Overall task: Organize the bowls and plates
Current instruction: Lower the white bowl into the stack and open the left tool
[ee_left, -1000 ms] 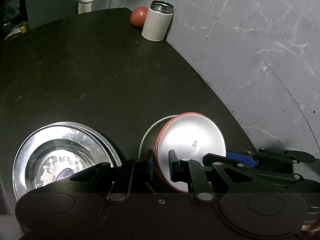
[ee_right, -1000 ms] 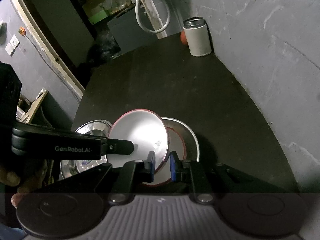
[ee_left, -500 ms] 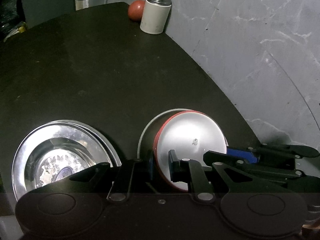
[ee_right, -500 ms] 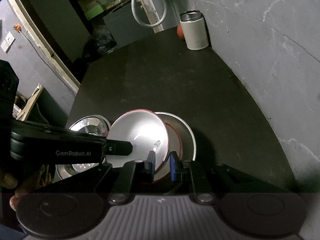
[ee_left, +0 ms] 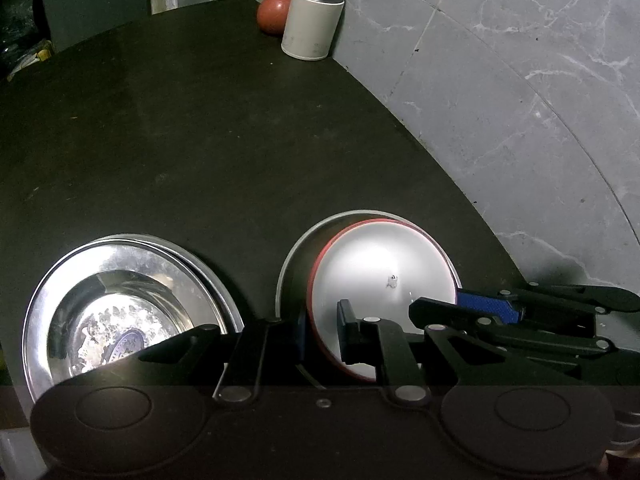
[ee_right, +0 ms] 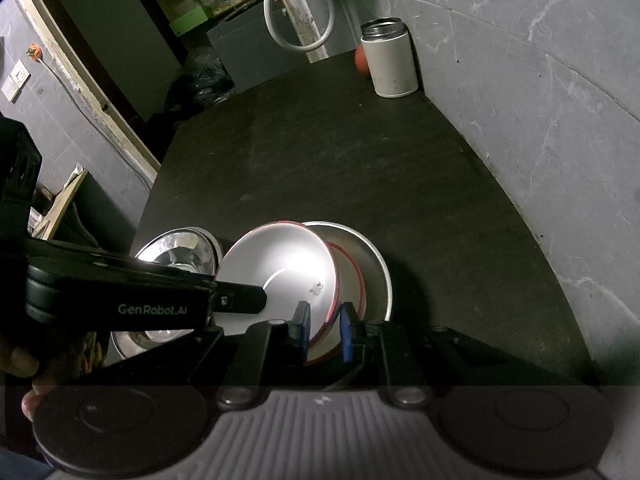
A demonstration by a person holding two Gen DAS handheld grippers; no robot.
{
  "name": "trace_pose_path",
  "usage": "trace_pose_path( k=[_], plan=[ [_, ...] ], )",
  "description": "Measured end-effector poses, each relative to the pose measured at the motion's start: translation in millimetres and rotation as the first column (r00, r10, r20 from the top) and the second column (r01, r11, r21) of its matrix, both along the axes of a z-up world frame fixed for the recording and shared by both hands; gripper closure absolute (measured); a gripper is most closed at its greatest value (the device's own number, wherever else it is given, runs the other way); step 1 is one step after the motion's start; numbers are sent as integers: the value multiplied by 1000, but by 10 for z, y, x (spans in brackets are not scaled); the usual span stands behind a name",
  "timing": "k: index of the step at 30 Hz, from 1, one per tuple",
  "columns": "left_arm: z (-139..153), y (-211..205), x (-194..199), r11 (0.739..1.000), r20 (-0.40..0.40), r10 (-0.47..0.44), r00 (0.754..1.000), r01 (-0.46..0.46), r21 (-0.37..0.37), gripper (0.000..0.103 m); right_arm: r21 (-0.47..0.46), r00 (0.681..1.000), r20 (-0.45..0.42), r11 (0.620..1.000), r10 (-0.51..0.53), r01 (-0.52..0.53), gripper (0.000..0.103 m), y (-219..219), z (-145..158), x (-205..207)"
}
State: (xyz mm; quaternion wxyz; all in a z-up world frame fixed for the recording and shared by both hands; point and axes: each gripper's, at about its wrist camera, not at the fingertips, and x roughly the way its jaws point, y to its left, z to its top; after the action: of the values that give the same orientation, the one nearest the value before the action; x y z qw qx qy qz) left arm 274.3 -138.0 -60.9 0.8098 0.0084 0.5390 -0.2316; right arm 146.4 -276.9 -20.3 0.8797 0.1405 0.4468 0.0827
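Grey tiled wall edges the dark table (ee_left: 168, 128). Left view: the left hand-held gripper (ee_left: 322, 330) pinches the red-rimmed bowl (ee_left: 380, 276), now sunk lower into the pan (ee_left: 292, 264). Right view: the right hand-held gripper (ee_right: 324, 330) clamps its rim too; nesting looks nearly complete.

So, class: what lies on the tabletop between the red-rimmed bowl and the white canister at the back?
Nothing: between the red-rimmed bowl and the white canister the dark tabletop is bare, as both wrist views show.

Both wrist cameras look forward and down along their fingers, close above the dark table (ee_left: 200, 140), sharing the red-rimmed bowl (ee_left: 384, 272) and far canister (ee_right: 390, 64).
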Motion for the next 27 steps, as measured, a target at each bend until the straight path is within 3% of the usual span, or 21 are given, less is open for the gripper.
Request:
trace_pose_path(
  k=[19, 25, 27],
  plan=[
    [-8, 15, -16, 1000, 13, 7, 1000, -7, -11, 86, -1, 1000, 5, 1000, -17, 17, 77, -26, -6, -36],
    [70, 109, -70, 999, 43, 33, 999, -31, -28, 79, 8, 999, 23, 1000, -26, 26, 77, -60, 36, -86],
    [95, 135, -85, 998, 55, 45, 997, -44, -35, 72, 9, 999, 29, 1000, -30, 30, 77, -75, 48, -96]
  ],
)
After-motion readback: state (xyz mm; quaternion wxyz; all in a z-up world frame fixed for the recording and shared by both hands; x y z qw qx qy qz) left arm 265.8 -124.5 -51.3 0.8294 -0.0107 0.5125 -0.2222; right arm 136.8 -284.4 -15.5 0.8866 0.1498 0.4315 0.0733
